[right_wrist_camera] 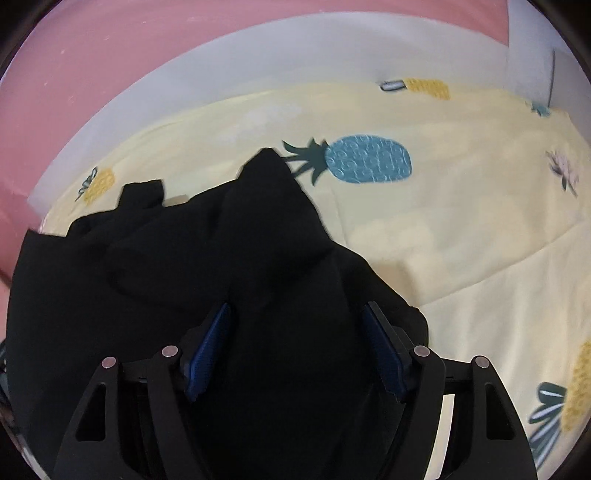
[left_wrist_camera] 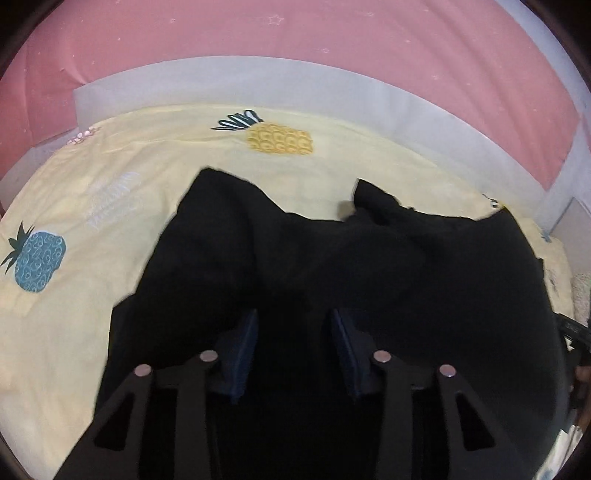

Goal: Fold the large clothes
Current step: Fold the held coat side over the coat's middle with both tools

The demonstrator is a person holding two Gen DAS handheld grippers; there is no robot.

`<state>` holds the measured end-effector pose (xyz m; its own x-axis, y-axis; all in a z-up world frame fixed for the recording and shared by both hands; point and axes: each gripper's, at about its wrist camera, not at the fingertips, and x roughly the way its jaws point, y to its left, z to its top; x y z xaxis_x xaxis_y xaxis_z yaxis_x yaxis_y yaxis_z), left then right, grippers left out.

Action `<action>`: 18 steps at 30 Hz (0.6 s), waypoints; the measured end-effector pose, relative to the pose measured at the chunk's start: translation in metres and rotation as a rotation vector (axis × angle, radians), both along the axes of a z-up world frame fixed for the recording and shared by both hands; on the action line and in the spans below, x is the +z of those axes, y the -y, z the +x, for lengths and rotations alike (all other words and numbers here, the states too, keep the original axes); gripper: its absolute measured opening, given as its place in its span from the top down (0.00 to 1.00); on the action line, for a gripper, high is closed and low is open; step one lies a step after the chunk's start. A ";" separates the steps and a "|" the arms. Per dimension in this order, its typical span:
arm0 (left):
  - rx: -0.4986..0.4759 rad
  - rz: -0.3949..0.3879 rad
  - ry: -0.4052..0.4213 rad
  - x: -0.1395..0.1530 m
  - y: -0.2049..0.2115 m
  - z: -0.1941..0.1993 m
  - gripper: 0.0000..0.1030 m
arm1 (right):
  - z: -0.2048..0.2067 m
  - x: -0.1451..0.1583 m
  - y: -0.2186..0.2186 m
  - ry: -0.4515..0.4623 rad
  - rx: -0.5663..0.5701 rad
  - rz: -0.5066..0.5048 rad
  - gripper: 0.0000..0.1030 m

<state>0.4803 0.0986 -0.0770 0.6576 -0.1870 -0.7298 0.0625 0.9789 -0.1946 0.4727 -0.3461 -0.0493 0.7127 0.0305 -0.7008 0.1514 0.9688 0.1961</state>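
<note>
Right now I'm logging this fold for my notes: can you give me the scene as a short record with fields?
garment: black, crumpled
surface: yellow pineapple sheet
backdrop: pink wall
left gripper: open, fingers apart with black cloth between them
right gripper: open, fingers apart around a raised ridge of cloth
fold state: not yet folded flat

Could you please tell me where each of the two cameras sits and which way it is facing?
Left wrist: on the left gripper, looking along its open fingers over the black garment to the pineapple sheet and pink wall.
Right wrist: on the right gripper, fingers open, facing the same garment and sheet.
Shared: garment, sheet, wall. No hand is clearly visible in either view.
</note>
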 end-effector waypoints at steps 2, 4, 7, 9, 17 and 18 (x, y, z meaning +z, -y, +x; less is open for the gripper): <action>0.002 0.031 -0.017 -0.001 0.003 0.004 0.58 | 0.000 0.000 0.003 -0.009 -0.006 0.016 0.30; -0.004 0.051 -0.017 0.005 0.004 0.001 0.58 | -0.009 0.010 0.005 0.008 -0.006 0.005 0.30; 0.013 -0.012 0.013 0.022 -0.023 -0.025 0.56 | -0.044 0.026 0.012 0.080 0.036 0.039 0.30; 0.044 -0.055 0.058 0.036 -0.050 -0.052 0.44 | -0.076 0.033 0.022 0.128 0.053 0.080 0.28; 0.125 -0.146 -0.064 -0.011 -0.126 -0.113 0.27 | -0.136 -0.020 0.035 0.022 0.110 0.231 0.21; 0.127 -0.207 -0.087 -0.022 -0.131 -0.115 0.24 | -0.137 -0.026 0.038 0.018 0.101 0.276 0.15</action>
